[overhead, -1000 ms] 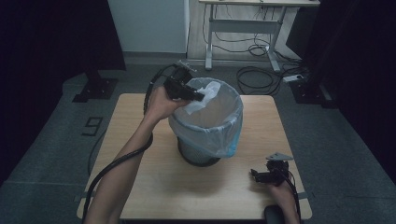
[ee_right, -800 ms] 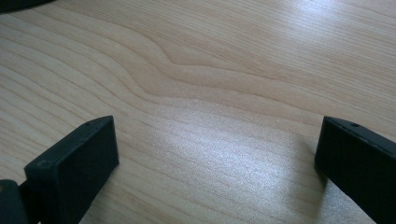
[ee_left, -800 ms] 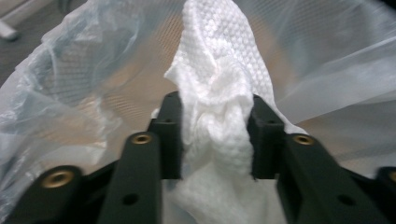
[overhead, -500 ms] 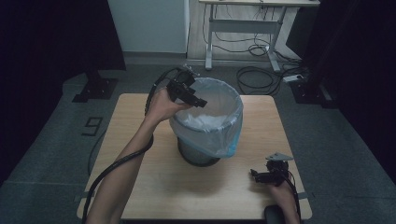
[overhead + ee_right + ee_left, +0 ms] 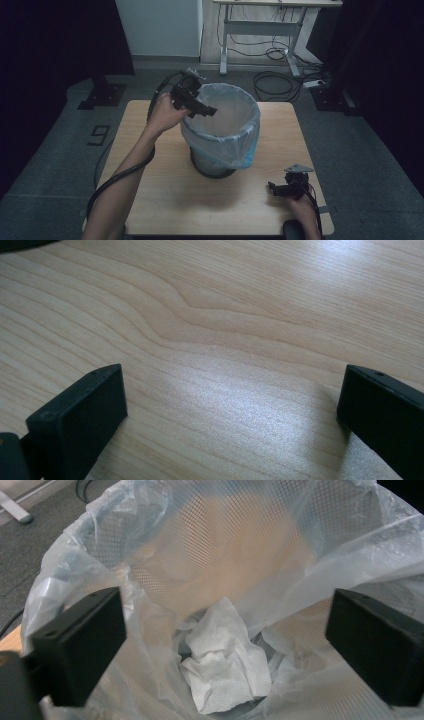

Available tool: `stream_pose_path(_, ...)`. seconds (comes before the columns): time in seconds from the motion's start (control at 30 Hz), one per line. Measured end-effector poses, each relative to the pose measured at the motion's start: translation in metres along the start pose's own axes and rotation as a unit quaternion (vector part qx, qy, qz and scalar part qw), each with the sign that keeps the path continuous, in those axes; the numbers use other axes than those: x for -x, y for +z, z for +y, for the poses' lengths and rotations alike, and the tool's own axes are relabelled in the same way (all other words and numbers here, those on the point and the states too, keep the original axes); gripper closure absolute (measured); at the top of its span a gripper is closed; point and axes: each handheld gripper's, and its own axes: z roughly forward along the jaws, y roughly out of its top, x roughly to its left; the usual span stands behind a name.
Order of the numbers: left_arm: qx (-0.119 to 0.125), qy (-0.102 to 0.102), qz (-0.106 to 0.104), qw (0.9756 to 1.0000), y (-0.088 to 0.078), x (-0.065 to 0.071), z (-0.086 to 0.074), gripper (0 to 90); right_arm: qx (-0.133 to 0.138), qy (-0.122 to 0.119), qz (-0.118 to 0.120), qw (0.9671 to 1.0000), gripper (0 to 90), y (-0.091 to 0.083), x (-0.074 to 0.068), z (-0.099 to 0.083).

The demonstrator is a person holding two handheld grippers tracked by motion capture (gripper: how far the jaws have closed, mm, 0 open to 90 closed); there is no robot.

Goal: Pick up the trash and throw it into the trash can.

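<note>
over bin rim at 10 o'clock, left gripper (image 5: 207, 111) jaws just opened wide, nothing btwn them, crumpled tissue (image 5: 225, 662) lying at bottom of lined bin (image 5: 222, 131), right gripper (image 5: 274, 188) spread, low over tabletop (image 5: 165, 200) at 5 o'clock

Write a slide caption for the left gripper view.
Open left gripper above crumpled tissue inside the lined bin.
</note>
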Motion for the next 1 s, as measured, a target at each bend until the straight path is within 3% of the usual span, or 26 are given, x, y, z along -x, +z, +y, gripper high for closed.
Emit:
stream_pose_path(0.3, 0.023, 0.013, -0.014, 0.9996, -0.017, 0.009, -0.007, 0.0, 0.000, 0.000, 0.001, 1.0000, 0.0, 0.000, 0.000, 0.000)
stream_pose_path(0.5, 0.027, 0.030, -0.007, 0.9992, -0.026, 0.013, -0.015, 0.0, 0.000, 0.000, 0.002, 1.0000, 0.0, -0.001, -0.001, 0.000)
stream_pose_path(1.0, 0.041, 0.021, 0.003, 0.9989, -0.049, 0.009, -0.051, 0.0, 0.000, -0.001, 0.003, 1.0000, 0.0, -0.001, -0.001, -0.001)
